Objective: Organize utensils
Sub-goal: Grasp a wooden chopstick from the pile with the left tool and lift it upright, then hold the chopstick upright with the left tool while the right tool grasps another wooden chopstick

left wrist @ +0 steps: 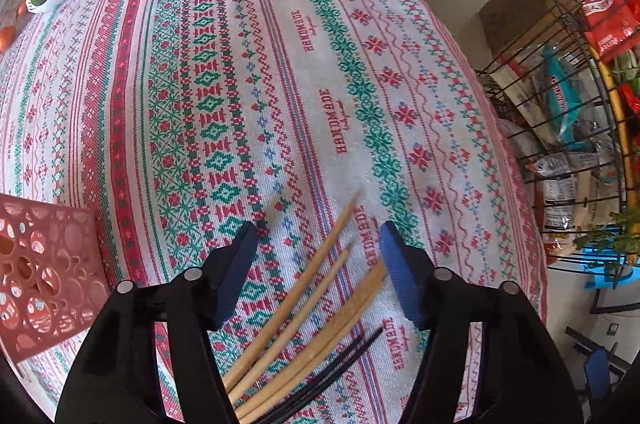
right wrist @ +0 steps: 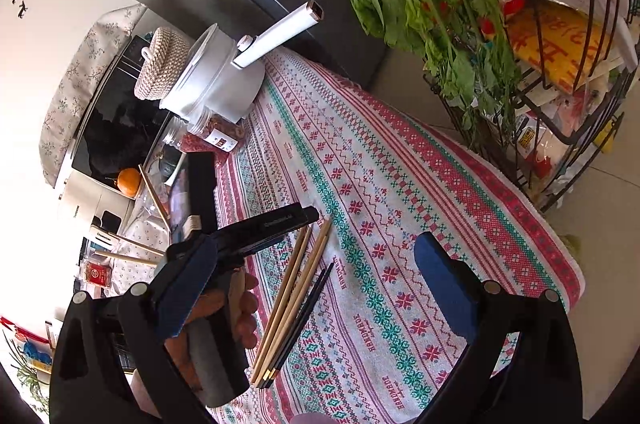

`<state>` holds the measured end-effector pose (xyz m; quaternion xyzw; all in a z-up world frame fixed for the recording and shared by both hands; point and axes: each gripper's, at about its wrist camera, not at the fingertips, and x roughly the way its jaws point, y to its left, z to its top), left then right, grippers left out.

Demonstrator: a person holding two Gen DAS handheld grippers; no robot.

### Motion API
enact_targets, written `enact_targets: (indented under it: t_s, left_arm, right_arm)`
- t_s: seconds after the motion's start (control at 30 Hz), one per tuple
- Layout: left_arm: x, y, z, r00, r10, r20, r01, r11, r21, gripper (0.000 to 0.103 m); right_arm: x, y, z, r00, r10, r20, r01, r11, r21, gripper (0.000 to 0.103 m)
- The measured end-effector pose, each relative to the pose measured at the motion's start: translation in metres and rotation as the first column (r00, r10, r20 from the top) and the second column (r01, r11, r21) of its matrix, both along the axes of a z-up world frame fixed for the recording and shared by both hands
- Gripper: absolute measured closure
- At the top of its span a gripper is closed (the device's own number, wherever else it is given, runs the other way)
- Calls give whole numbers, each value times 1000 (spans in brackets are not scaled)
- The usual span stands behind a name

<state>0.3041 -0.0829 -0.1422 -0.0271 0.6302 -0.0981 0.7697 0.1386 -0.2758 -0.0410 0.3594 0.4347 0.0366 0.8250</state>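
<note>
left gripper spreading astride loose tan bamboo and black chopsticks lying on cloth-covered bench, lining up a pinch | right gripper hanging spread, empty, nearby | pink perforated basket waiting alongside, probably their destination

Both tools open, angled downward

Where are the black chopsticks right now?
The black chopsticks lie on the tablecloth beside the wooden chopsticks, between the left gripper fingers, in the left wrist view.
</note>
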Motion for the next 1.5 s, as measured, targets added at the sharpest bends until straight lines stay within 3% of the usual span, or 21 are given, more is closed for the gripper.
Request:
enact_targets:
  t_s: [0.13, 0.23, 0.3, 0.37, 0.5, 0.6, 0.77, 0.9, 0.97, 1.03, 1.13, 1.23, 1.33, 1.5]
  left_arm:
    - [0, -4, -1, 1000, -22, 18, 21, 996, 81, 64]
    - [-2, -3, -2, 999, -43, 25, 41, 994, 97, 73]
    - [-3, 0, -2, 998, -46, 33, 42, 992, 120, 86]
    - [-8, 6, -1, 998, -47, 43, 42, 991, 127, 92]
    - [-24, 22, 3, 994, -65, 83, 57, 993, 103, 94]
    - [-38, 34, 8, 988, -77, 137, 68, 995, 69, 94]
    - [-74, 66, 40, 965, -53, 256, 54, 999, 6, 95]
    - [-112, 90, 65, 947, -56, 316, 85, 993, -78, 96]
    - [-134, 102, 75, 939, -45, 341, 91, 989, -118, 98]
    - [-145, 106, 80, 932, -37, 362, 94, 985, -142, 99]
    - [-170, 124, 88, 915, -20, 403, 105, 976, -189, 99]
    - [-182, 132, 102, 894, -11, 448, 118, 971, -210, 99]
    - [-194, 142, 114, 875, -1, 485, 122, 968, -218, 99]
    - [-203, 159, 118, 873, 28, 487, 99, 968, -232, 99]
  right_arm:
    - [2, -3, -3, 1000, -1, -15, 1, 1000, 10, 7]
    - [3, -4, -6, 1000, -5, -26, 6, 1000, 23, 7]
    - [4, -3, -6, 1000, -6, -27, 6, 1000, 20, 7]
    - [5, -1, -8, 999, -5, -32, 5, 1000, 11, 7]
    - [11, 4, -17, 997, -9, -77, 8, 1000, -9, 7]
    - [16, 7, -29, 993, -4, -117, 8, 1000, 27, 7]
    - [25, 18, -47, 984, 8, -179, 1, 999, 49, 7]
    - [32, 32, -69, 967, -22, -252, 26, 1000, 11, 7]
    - [38, 40, -78, 960, -44, -276, 37, 999, -30, 11]
    - [46, 52, -86, 955, -35, -293, 14, 997, -74, 32]
    - [55, 71, -95, 949, 38, -312, -49, 998, -29, 48]
    - [64, 91, -89, 961, 99, -257, -94, 995, 31, 53]
    - [74, 112, -77, 968, 134, -213, -141, 990, -22, 57]
    - [90, 135, -80, 963, 131, -234, -163, 979, -123, 57]
